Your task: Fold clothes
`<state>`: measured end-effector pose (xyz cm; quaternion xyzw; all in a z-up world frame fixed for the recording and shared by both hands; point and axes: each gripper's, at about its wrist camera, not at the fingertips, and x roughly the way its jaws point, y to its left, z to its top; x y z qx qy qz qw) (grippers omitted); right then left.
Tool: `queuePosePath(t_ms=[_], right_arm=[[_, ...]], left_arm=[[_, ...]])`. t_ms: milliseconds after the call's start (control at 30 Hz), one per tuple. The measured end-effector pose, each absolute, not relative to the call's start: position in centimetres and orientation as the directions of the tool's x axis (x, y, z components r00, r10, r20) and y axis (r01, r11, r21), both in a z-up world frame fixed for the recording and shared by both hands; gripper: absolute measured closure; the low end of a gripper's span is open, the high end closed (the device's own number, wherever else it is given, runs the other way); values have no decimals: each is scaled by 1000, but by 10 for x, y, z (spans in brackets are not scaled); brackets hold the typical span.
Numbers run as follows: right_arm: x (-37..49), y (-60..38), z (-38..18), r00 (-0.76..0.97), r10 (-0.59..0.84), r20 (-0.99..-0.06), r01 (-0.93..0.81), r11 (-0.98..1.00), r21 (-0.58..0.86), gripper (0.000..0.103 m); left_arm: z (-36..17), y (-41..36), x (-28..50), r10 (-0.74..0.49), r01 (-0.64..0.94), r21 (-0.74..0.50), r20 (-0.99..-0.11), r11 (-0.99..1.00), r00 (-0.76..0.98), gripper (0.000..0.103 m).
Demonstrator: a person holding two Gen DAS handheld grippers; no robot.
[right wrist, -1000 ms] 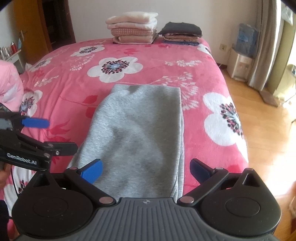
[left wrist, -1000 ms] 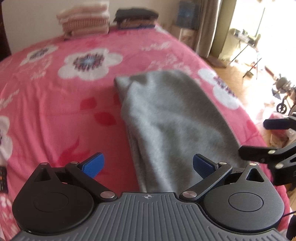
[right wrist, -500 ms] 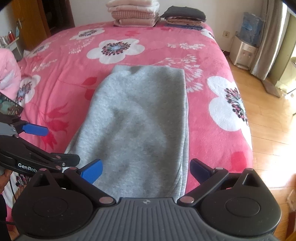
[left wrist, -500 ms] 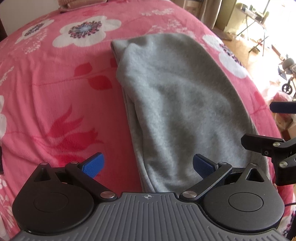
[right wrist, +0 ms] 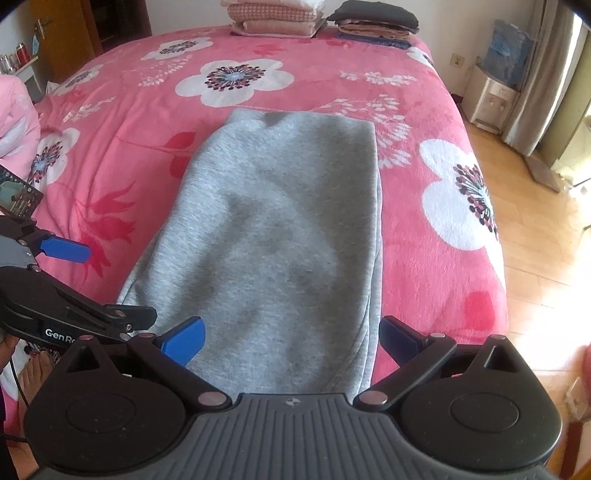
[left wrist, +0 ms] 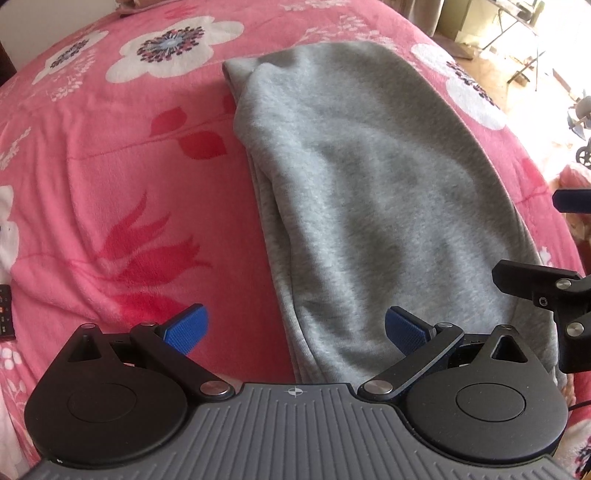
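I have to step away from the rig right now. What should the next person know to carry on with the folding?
Left tongs: open, empty, at the near left edge of the grey garment.
Right tongs: open, empty, over its near right end.
Garment: lies lengthwise on the pink floral bedspread, already doubled into a long strip, layered edges showing on both sides.
Finished folded stacks sit at the far end of the bed.
Left: probably grip the near end and fold it toward the far end.

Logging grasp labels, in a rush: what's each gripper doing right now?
Left gripper: open, holding nothing, over the near left edge of the grey garment.
Right gripper: open, holding nothing, over its near end.
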<state>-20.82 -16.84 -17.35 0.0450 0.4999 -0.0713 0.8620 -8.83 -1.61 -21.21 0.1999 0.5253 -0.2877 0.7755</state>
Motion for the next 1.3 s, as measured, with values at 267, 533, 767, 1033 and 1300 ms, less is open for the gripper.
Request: queuePosePath(t_ms=[267,533,767,1033,1300], right_arm=[[-210,-167,-176,484,-77,-872,162,987,3,1],[-210,-166,-178,480,-79,-874,158,987,-2,1],[-209,-164,-179,478,-81,-874,150,989,-10,1],[-208,-163,-180,481,-96,-872,149,988,-26,2],[-206,-173,-181,484,-81,-871,192,981,16,2]], left_arm=[[-216,-18,-87,-216,648,19,-935,761,280,0],[-220,-18,-87,-194,641,32,-940,767,279,0],[-223,-17,-85,-179,633,37,-945,773,274,0],[-209,-8,-90,-346,656,-55,-881,753,323,0],[-204,-4,-77,-497,682,-181,-814,709,301,0]])
